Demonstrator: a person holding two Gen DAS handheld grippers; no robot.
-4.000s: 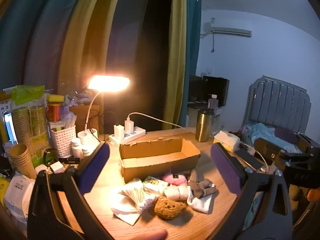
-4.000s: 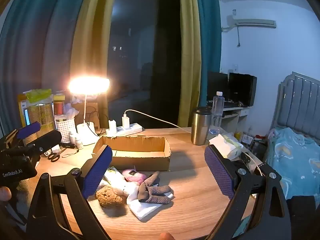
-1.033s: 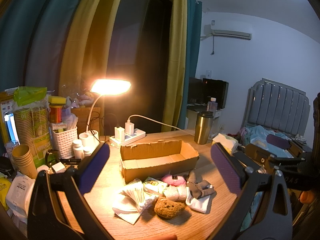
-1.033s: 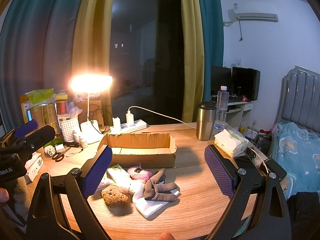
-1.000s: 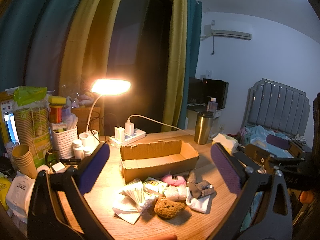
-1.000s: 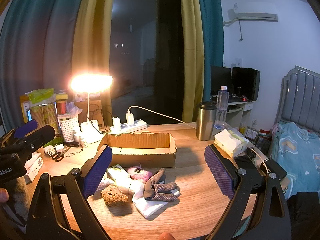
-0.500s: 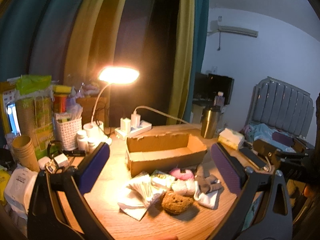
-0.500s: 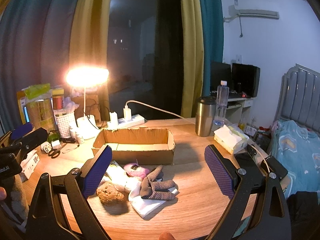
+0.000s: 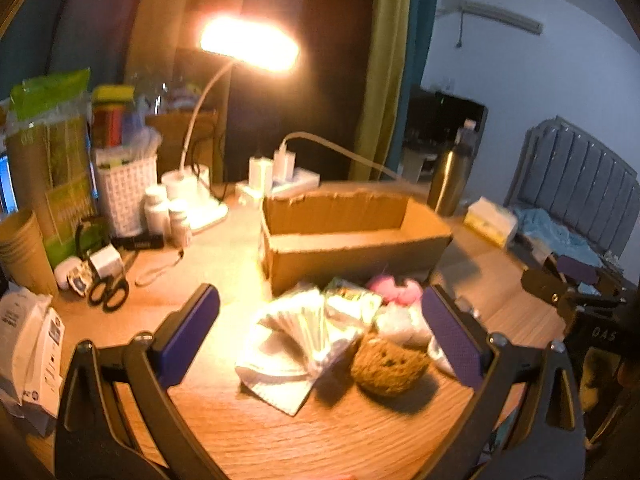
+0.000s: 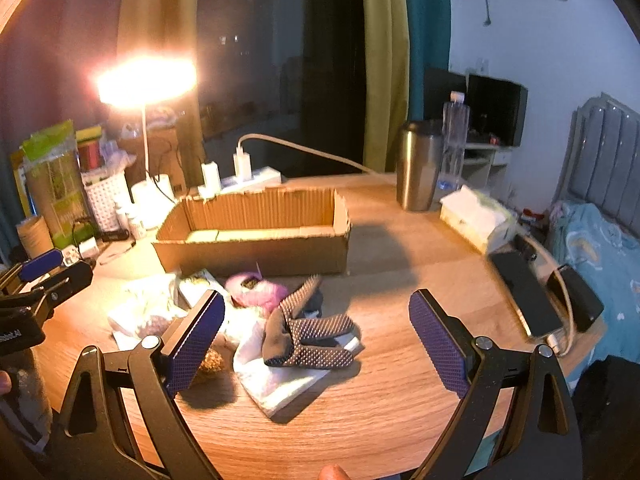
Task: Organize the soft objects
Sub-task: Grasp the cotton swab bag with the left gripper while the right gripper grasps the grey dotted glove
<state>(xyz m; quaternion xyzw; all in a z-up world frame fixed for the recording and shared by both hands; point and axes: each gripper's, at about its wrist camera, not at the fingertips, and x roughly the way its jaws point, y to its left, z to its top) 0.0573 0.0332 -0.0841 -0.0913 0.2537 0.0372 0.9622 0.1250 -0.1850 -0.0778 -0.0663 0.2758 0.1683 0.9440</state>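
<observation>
A pile of soft objects lies on the wooden table in front of an open cardboard box (image 9: 352, 236) (image 10: 256, 232). The pile holds a brown plush bear (image 9: 388, 364), a fan of white masks (image 9: 296, 332), a pink yarn ball (image 10: 256, 292) (image 9: 394, 286), a grey dotted glove (image 10: 308, 332) and a white cloth (image 10: 276, 380). My left gripper (image 9: 320, 336) is open above the masks and bear. My right gripper (image 10: 316, 336) is open above the glove. Neither holds anything.
A lit desk lamp (image 9: 248, 44), a white basket (image 9: 124, 196), bottles, paper cups (image 9: 24, 252) and scissors (image 9: 108, 292) crowd the table's left. A steel tumbler (image 10: 418, 164), tissue pack (image 10: 476, 216) and phones (image 10: 524, 292) stand at the right. A power strip (image 10: 252, 178) is behind the box.
Both grippers have moved forward and down toward the pile, which now looks larger and sits between the fingers. Both stay open. The objects have not moved.
</observation>
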